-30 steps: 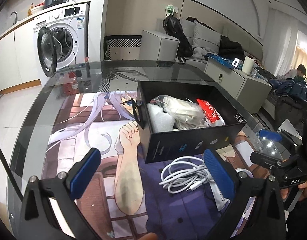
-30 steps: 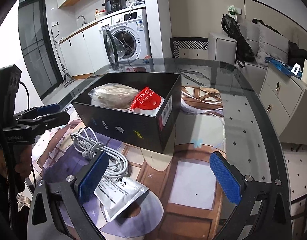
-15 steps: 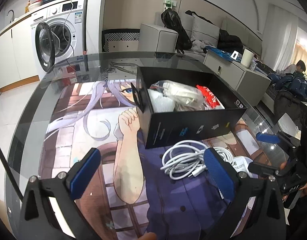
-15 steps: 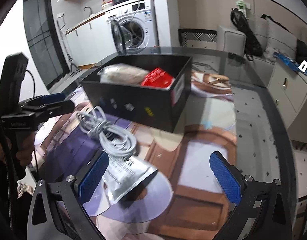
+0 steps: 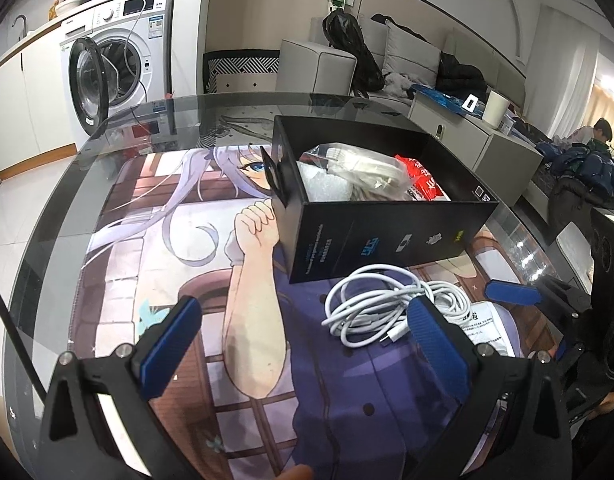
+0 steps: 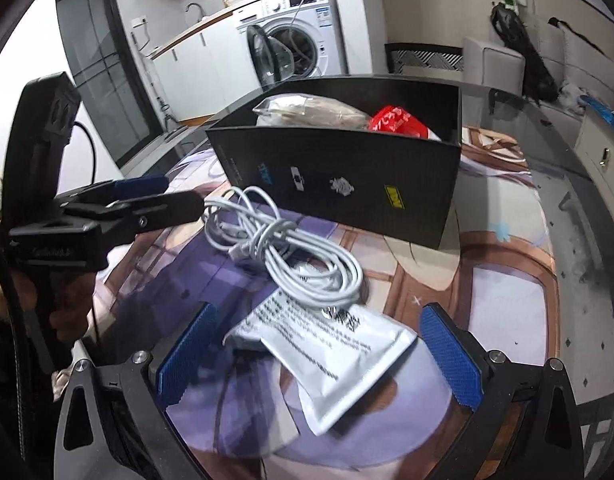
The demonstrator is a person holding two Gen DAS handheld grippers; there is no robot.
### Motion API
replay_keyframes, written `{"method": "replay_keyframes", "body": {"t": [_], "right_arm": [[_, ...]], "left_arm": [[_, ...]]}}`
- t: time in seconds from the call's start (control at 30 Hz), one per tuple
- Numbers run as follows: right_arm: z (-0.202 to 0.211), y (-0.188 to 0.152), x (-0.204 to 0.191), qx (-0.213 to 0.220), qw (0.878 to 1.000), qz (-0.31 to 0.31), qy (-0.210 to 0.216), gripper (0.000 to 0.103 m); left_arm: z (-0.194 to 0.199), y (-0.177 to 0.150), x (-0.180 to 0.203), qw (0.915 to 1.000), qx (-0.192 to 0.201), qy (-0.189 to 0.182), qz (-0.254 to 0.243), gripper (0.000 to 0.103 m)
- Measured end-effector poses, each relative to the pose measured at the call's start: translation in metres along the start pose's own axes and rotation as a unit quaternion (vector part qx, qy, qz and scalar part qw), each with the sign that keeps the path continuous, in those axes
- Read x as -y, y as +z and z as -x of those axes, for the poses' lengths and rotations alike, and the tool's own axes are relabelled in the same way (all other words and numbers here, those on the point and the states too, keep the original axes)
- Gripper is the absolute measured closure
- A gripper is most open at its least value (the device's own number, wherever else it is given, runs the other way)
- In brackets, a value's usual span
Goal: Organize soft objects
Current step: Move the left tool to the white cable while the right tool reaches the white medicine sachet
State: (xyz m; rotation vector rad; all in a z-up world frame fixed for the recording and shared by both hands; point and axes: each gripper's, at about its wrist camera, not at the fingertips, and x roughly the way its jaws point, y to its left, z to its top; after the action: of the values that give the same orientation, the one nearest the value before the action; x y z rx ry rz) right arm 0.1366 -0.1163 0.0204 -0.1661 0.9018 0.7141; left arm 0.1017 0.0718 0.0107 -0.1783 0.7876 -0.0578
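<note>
A black open box [image 5: 387, 236] [image 6: 347, 184] stands on the printed mat and holds a clear bag of pale stuff [image 5: 363, 172], bubble wrap [image 5: 327, 188] and a red packet [image 5: 423, 180] [image 6: 395, 120]. A coiled white cable [image 5: 379, 308] [image 6: 291, 256] lies in front of the box. A white printed pouch [image 6: 327, 348] [image 5: 483, 324] lies beside it, partly under the cable. My left gripper [image 5: 303, 344] is open and empty, low over the mat, left of the cable. My right gripper [image 6: 315, 352] is open, its blue pads either side of the pouch.
The printed mat [image 5: 155, 240] covers a round glass table [image 5: 47, 216] with a dark rim. A washing machine [image 5: 119, 60] with its door open, a sofa [image 5: 407, 48] and a low cabinet [image 5: 487, 140] stand beyond the table.
Both grippers have come lower and closer to the cable and pouch. The right gripper now straddles the pouch; the left gripper's right pad is beside the cable. Both stayed open.
</note>
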Motion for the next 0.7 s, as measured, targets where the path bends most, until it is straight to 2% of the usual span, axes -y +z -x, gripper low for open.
{"method": "replay_keyframes", "body": {"t": [0.23, 0.37, 0.7], "right_arm": [[-0.009, 0.002, -0.013, -0.009, 0.999, 0.012, -0.030, 0.000], [-0.013, -0.001, -0.019, -0.017, 0.997, 0.035, -0.063, 0.000], [0.001, -0.012, 0.008, -0.013, 0.996, 0.033, -0.084, 0.001]], "left_arm": [[-0.002, 0.000, 0.000, 1.0000, -0.003, -0.001, 0.001, 0.000], [-0.003, 0.000, 0.001, 1.0000, -0.003, -0.002, -0.001, 0.000], [-0.004, 0.000, 0.000, 1.0000, -0.004, -0.005, -0.002, 0.000]]}}
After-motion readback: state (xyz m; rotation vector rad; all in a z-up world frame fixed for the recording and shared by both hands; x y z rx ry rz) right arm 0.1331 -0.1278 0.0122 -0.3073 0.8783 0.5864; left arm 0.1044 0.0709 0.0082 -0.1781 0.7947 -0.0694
